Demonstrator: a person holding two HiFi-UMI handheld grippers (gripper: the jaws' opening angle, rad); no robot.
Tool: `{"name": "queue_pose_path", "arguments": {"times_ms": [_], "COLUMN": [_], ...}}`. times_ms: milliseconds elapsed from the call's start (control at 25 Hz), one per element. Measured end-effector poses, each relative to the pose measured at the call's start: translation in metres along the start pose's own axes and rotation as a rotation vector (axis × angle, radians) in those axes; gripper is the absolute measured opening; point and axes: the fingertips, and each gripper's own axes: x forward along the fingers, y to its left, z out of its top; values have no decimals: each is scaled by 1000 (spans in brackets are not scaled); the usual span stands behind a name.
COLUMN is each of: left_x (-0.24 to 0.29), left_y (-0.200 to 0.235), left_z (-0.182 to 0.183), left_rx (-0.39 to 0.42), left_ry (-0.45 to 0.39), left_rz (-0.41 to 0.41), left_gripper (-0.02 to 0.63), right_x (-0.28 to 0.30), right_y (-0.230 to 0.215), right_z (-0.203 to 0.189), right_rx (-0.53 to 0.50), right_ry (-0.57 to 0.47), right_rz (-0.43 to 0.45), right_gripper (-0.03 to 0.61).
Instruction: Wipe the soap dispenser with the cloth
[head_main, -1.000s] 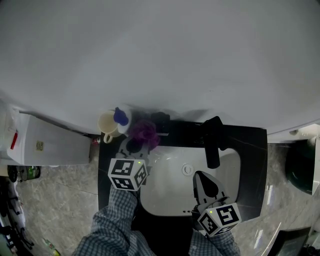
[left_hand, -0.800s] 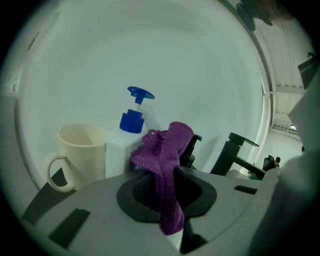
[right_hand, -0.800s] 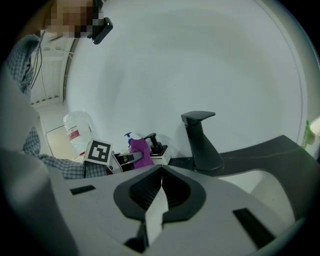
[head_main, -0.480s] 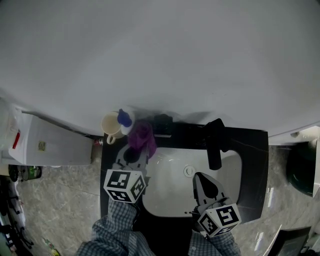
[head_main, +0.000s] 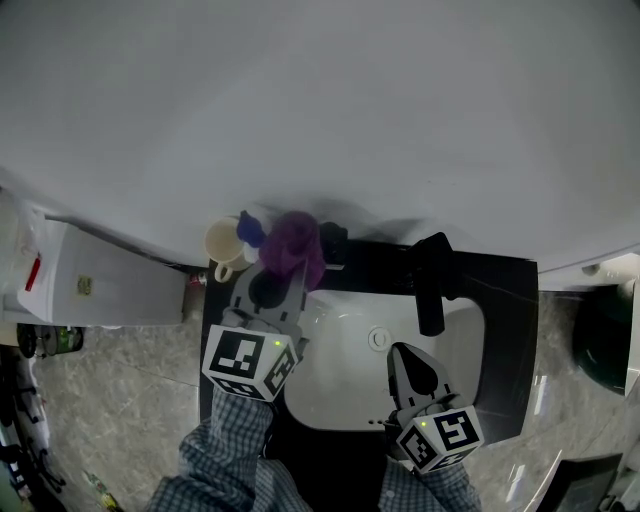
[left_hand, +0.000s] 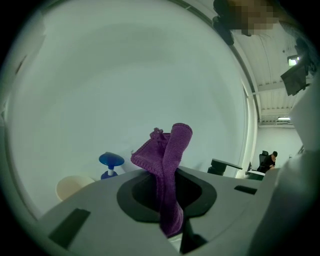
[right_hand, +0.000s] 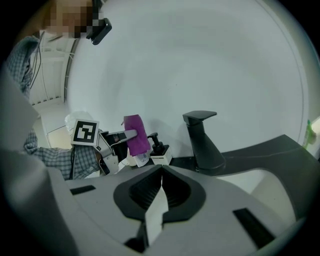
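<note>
Left fingers (left_hand: 90, 205) tight on purple cloth (left_hand: 170, 160) beside soap dispenser (right_hand: 161, 155); right fingers (right_hand: 225, 200) together, empty.

Left gripper (head_main: 280, 292) reaching forward, jaws clamped on cloth (head_main: 293, 243); right gripper (head_main: 405, 358) nearer body, jaws together.

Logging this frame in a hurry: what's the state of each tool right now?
Left tool: closed on the purple cloth.
Right tool: closed, holding nothing.
</note>
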Motion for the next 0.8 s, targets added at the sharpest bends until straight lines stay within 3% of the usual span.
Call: {"name": "queue_pose_path", "arguments": {"times_ms": [440,800], "left_x": [24,27], "left_y": [-28,-41], "left_z": [-45,-111], "left_rx": [20,-17], "left_ry": [79,250], "left_rz": [-90,-97], "left_gripper": [60,60], "right_x": [-7,-13], "right_y": [-10,-17], "right_z": [-4,-9], "right_rx": [19,26], "right_ry": [-3,-2], "right_rz": [-23,-38], "right_gripper": [18,18]}}
